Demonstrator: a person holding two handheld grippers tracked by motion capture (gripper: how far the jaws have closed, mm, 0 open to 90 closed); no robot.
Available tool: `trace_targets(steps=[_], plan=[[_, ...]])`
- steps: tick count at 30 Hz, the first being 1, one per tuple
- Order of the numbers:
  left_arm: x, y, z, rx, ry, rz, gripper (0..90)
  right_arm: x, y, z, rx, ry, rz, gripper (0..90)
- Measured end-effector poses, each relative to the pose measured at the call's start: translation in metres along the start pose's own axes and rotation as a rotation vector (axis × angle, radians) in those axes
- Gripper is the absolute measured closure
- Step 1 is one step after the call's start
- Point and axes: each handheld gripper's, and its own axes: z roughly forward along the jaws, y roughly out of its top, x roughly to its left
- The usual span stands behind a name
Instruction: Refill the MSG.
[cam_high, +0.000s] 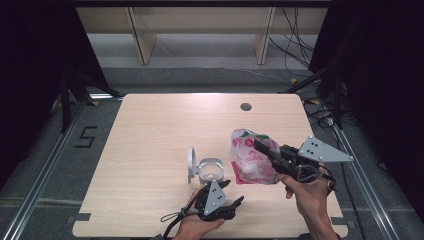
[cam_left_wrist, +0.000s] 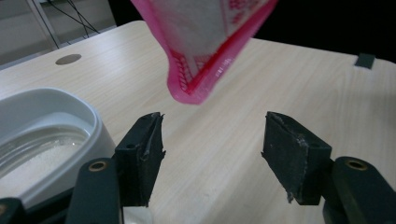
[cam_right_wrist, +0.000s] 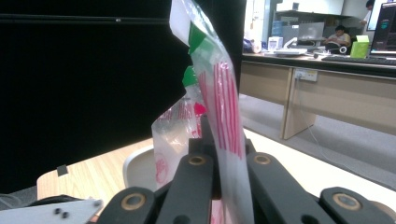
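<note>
A pink-and-white plastic bag (cam_high: 250, 162) with white contents hangs over the right half of the wooden table (cam_high: 150, 130). My right gripper (cam_high: 261, 146) is shut on its upper edge; in the right gripper view the bag (cam_right_wrist: 219, 93) rises from between the closed jaws (cam_right_wrist: 219, 154). A white round jar (cam_high: 211, 169) stands open to the bag's left, its lid (cam_high: 191, 164) upright beside it, with white powder inside (cam_left_wrist: 42, 140). My left gripper (cam_high: 232, 193) is near the front edge, open. In its own view the bag's bottom corner (cam_left_wrist: 196, 84) hangs beyond the gripper (cam_left_wrist: 212, 154), untouched.
A round cable hole (cam_high: 245, 106) sits at the table's far right. Dark tape marks (cam_left_wrist: 365, 59) lie on the table's edges. Wooden shelf legs (cam_high: 142, 45) stand behind the table, and cables (cam_high: 300, 50) trail on the floor at the right.
</note>
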Motion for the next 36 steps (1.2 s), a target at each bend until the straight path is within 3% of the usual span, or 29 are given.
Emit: trace_targets(steps=[4, 5, 7, 8, 12, 14, 15, 16, 18, 21, 25, 26, 27, 29, 30, 33, 36], plan=[[-0.001, 0.003, 0.005, -0.016, 0.006, 0.023, 39.0, 0.005, 0.0, 0.001, 0.018, 0.024, -0.013, 90.0], [-0.002, 0.004, 0.005, -0.02, 0.021, 0.028, 40.2, 0.008, 0.0, 0.001, 0.018, 0.021, 0.026, 90.0], [-0.004, 0.005, 0.008, -0.034, 0.024, 0.025, 42.6, 0.008, -0.002, 0.003, 0.029, 0.022, 0.002, 90.0], [-0.003, 0.006, 0.009, -0.03, 0.029, 0.042, 43.8, 0.009, -0.002, 0.003, 0.046, 0.032, 0.014, 90.0], [-0.002, 0.005, 0.011, -0.032, 0.025, 0.067, 56.9, 0.011, -0.004, 0.007, 0.03, 0.03, -0.012, 90.0], [-0.003, 0.003, 0.011, -0.032, 0.03, 0.047, 62.9, 0.012, -0.004, 0.007, 0.049, 0.019, 0.008, 90.0], [-0.002, 0.003, 0.011, -0.034, 0.04, 0.055, 66.5, 0.01, -0.004, 0.007, 0.041, 0.012, -0.029, 90.0], [-0.002, 0.002, 0.011, -0.042, 0.045, 0.064, 70.5, 0.013, -0.005, 0.007, 0.062, 0.025, 0.027, 90.0], [-0.001, 0.001, 0.013, -0.041, 0.038, 0.056, 73.3, 0.011, -0.005, 0.008, 0.054, 0.012, -0.001, 90.0], [-0.001, 0.001, 0.015, -0.038, 0.037, 0.062, 75.7, 0.01, -0.004, 0.01, 0.058, 0.025, 0.005, 90.0], [-0.002, 0.001, 0.022, -0.039, 0.043, 0.065, 77.8, 0.003, -0.004, 0.013, 0.069, -0.01, -0.004, 90.0], [0.0, 0.002, 0.025, -0.045, 0.037, 0.064, 78.0, 0.002, -0.004, 0.013, 0.084, -0.008, 0.015, 90.0], [0.0, 0.003, 0.027, -0.045, 0.042, 0.064, 78.3, -0.002, -0.003, 0.016, 0.071, -0.026, -0.02, 90.0], [-0.001, 0.006, 0.032, -0.038, 0.066, 0.051, 78.8, -0.003, -0.002, 0.019, 0.095, -0.031, 0.008, 90.0], [0.0, 0.007, 0.034, -0.042, 0.076, 0.068, 79.0, -0.005, -0.001, 0.02, 0.097, -0.037, 0.001, 90.0], [-0.002, 0.012, 0.042, -0.049, 0.067, 0.028, 79.6, -0.01, 0.004, 0.024, 0.098, -0.049, -0.012, 90.0], [-0.007, 0.014, 0.044, -0.046, 0.085, 0.075, 80.0, -0.014, 0.007, 0.026, 0.093, -0.069, -0.035, 90.0]])
